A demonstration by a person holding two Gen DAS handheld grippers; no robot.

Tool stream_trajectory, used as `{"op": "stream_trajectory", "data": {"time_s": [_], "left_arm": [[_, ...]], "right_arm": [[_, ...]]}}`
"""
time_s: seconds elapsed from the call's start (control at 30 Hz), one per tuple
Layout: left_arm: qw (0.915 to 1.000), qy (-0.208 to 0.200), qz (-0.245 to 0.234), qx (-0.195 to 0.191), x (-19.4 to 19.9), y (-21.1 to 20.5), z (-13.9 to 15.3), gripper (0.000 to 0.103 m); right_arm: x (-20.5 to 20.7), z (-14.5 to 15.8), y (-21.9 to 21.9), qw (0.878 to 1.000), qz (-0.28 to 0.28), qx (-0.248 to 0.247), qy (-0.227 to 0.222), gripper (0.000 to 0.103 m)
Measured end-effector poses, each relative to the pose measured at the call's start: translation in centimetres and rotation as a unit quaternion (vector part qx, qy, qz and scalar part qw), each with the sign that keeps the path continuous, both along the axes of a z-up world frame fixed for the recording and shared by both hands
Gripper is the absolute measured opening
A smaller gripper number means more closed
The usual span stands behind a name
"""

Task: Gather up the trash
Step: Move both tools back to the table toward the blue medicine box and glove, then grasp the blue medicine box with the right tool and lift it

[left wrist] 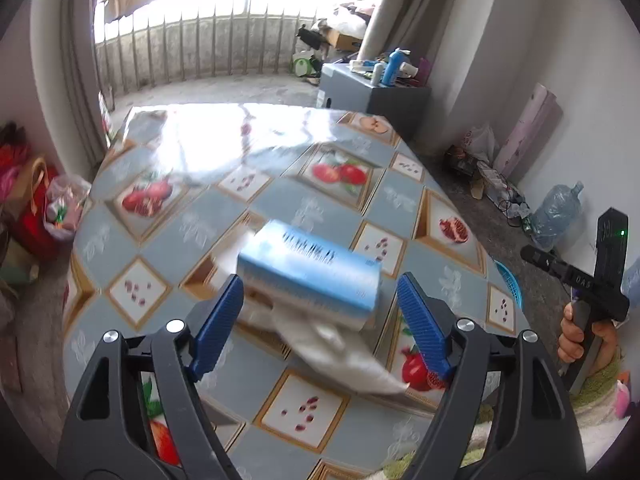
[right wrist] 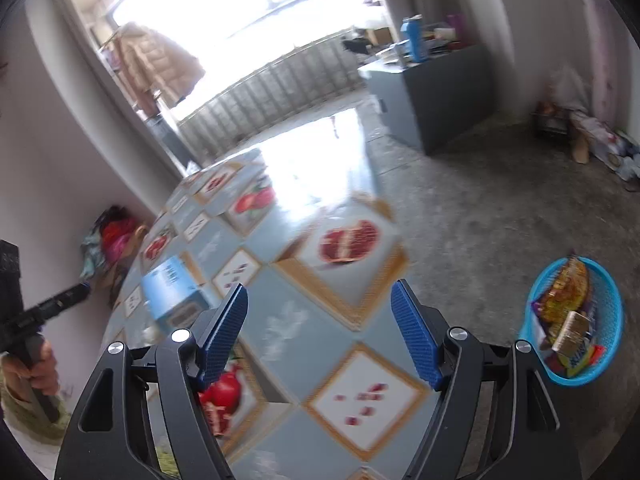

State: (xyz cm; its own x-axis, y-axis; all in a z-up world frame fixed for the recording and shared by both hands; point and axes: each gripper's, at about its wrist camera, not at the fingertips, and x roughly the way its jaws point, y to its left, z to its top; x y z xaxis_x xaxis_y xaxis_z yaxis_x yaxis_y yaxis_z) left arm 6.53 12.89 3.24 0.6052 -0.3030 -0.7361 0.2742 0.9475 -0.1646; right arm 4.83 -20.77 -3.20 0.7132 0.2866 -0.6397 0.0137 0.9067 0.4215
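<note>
A blue carton [left wrist: 308, 272] lies on a crumpled white wrapper [left wrist: 344, 356] on the fruit-patterned table [left wrist: 224, 216]. My left gripper [left wrist: 320, 320] hovers just before the carton, open, its blue pads clear of it on both sides. My right gripper [right wrist: 320, 332] is open with nothing between its pads, over the table's right part [right wrist: 288, 304]. From there the carton [right wrist: 172, 288] shows at the left. A blue basket [right wrist: 576, 320] with several wrappers stands on the floor at the right; its rim [left wrist: 510, 280] peeks past the table edge.
A hand [left wrist: 576, 336] holds the other gripper at the right, and a hand [right wrist: 40, 368] shows at the left. Behind the table stands a grey cabinet [left wrist: 372, 92] with a blue bottle [left wrist: 392, 66]. A water jug [left wrist: 556, 212] and bags [left wrist: 36, 208] sit on the floor.
</note>
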Motion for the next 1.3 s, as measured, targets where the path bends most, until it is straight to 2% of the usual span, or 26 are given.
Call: {"op": "stream_trajectory", "data": {"time_s": [0.17, 0.33, 0.4, 0.5, 0.67, 0.83, 1.03, 1.07, 1.3], "left_arm": [[0.9986, 0.037, 0.025, -0.029, -0.8, 2.2, -3.6, 0.075], [0.9953, 0.074, 0.021, -0.058, -1.0, 2.6, -6.8, 0.072], [0.9944, 0.081, 0.017, -0.065, -1.0, 2.7, -7.5, 0.068], [0.9918, 0.096, 0.016, -0.083, -0.3, 3.4, -8.7, 0.056], [0.9861, 0.122, 0.015, -0.112, 1.0, 4.1, -10.3, 0.035], [0.9837, 0.127, 0.003, -0.127, 1.4, 3.9, -11.1, 0.023], [0.9846, 0.125, -0.008, -0.122, 2.5, 3.0, -11.4, 0.014], [0.9850, 0.123, -0.011, -0.120, 2.6, 2.7, -11.4, 0.014], [0.9870, 0.117, -0.031, -0.106, 3.3, 1.1, -11.3, 0.013]], "right_arm": [[2.5, 0.7, 5.4, 0.997, 0.074, 0.003, 0.007, 0.072], [5.0, 0.7, 10.1, 0.990, 0.140, -0.013, 0.020, 0.072], [6.0, 0.9, 11.9, 0.985, 0.166, -0.030, 0.023, 0.072], [7.3, 1.0, 14.4, 0.977, 0.206, -0.048, 0.020, 0.075], [10.0, -0.1, 17.3, 0.966, 0.250, -0.056, 0.038, 0.076], [11.8, -1.7, 19.6, 0.951, 0.298, -0.048, 0.068, 0.076], [11.6, -2.5, 20.0, 0.942, 0.320, -0.053, 0.090, 0.076], [11.4, -2.5, 19.7, 0.942, 0.317, -0.052, 0.092, 0.071], [10.2, -2.6, 16.9, 0.959, 0.260, -0.053, 0.096, 0.070]]}}
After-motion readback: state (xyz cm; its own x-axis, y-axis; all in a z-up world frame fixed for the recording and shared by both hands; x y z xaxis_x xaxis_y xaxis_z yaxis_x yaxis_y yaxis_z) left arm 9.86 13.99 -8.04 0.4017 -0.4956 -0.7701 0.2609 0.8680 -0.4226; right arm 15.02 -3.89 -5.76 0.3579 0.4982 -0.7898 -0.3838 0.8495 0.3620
